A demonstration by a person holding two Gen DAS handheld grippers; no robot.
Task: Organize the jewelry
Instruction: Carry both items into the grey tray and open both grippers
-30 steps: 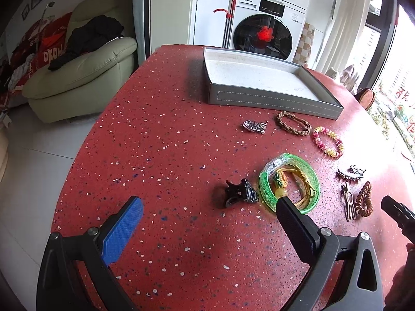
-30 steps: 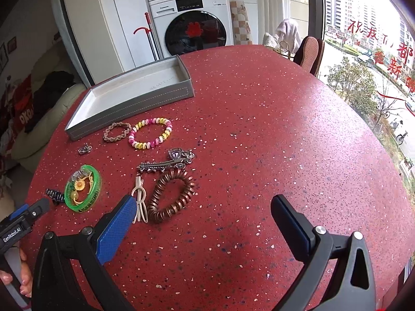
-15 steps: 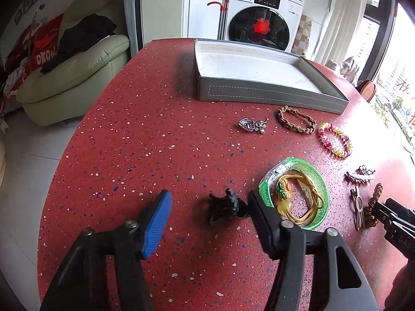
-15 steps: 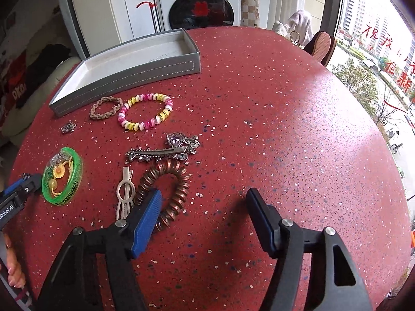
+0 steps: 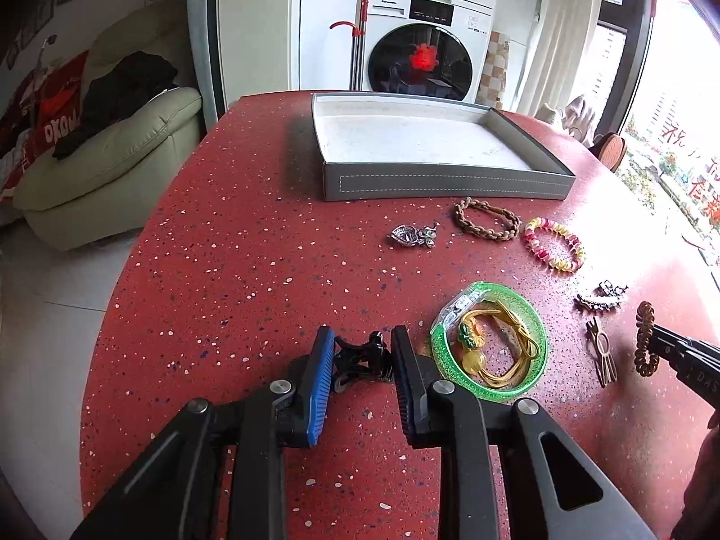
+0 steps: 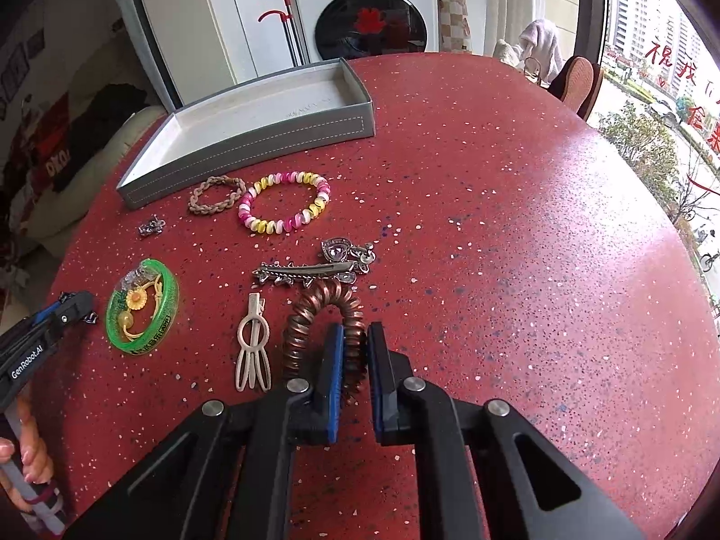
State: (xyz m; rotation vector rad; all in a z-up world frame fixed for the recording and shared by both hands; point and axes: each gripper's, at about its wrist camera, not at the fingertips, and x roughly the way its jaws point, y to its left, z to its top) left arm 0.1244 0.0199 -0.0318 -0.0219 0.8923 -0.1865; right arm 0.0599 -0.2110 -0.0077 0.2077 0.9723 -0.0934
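The left tongs (image 5: 362, 353) are closing around a black claw clip (image 5: 360, 357) on the red speckled surface (image 5: 252, 243); whether the pads already press it cannot be told. The right tongs (image 6: 355, 355) are clamped on a copper coil hair tie (image 6: 315, 315). Just beside it lies a cream hair clip (image 6: 253, 344), and a green bangle (image 5: 490, 342) lies just beside the claw clip. Farther off lie a silver barrette (image 6: 306, 272), a silver charm (image 5: 411, 236), a braided bracelet (image 5: 486, 218) and a pink-and-yellow bead bracelet (image 6: 283, 209). Beyond them stands the grey tray (image 5: 445, 182).
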